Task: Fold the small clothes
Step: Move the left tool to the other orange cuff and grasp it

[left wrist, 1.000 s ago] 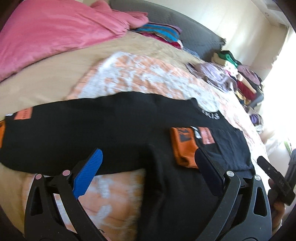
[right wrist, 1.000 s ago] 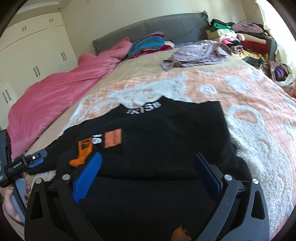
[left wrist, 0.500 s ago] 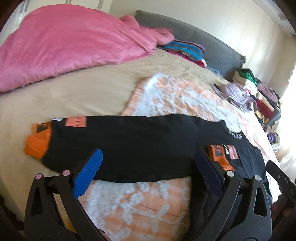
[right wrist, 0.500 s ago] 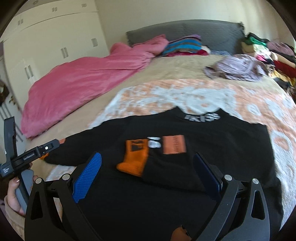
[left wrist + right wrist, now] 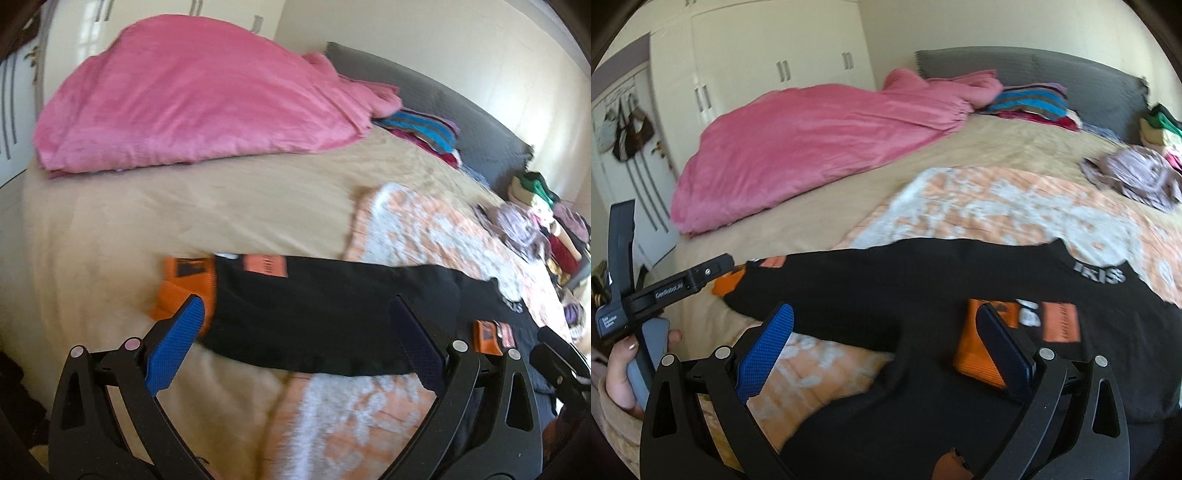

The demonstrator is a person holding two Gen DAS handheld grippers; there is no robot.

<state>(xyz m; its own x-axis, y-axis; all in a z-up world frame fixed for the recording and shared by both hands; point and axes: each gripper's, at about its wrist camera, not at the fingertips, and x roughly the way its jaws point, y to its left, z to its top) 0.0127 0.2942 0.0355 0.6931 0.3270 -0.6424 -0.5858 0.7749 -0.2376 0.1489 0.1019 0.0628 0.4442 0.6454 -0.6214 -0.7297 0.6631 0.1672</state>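
Observation:
A black sweater [image 5: 923, 288] with orange cuffs lies flat on the bed. One sleeve is folded across the chest, its orange cuff [image 5: 982, 350] beside the right fingers. The other sleeve [image 5: 332, 306] stretches straight out to the left, ending in an orange cuff [image 5: 184, 291]. My left gripper [image 5: 295, 332] hovers open over that outstretched sleeve, nothing between its blue pads. My right gripper [image 5: 886, 339] is open above the sweater's body near the armpit. The left gripper tool [image 5: 665, 291] and the hand [image 5: 620, 373] holding it show at the left of the right wrist view.
A pink duvet [image 5: 192, 96] is heaped at the far left of the bed. Folded striped clothes [image 5: 1034, 103] sit by the grey headboard [image 5: 1052, 70]. A purple garment [image 5: 1134, 177] and a clothes pile [image 5: 546, 214] lie at the right. White wardrobes [image 5: 757, 66] stand beyond.
Both grippers swung left along the sweater. The left view now reaches the outstretched sleeve's orange cuff; the folded cuff moved from centre to the right. Both stayed open.

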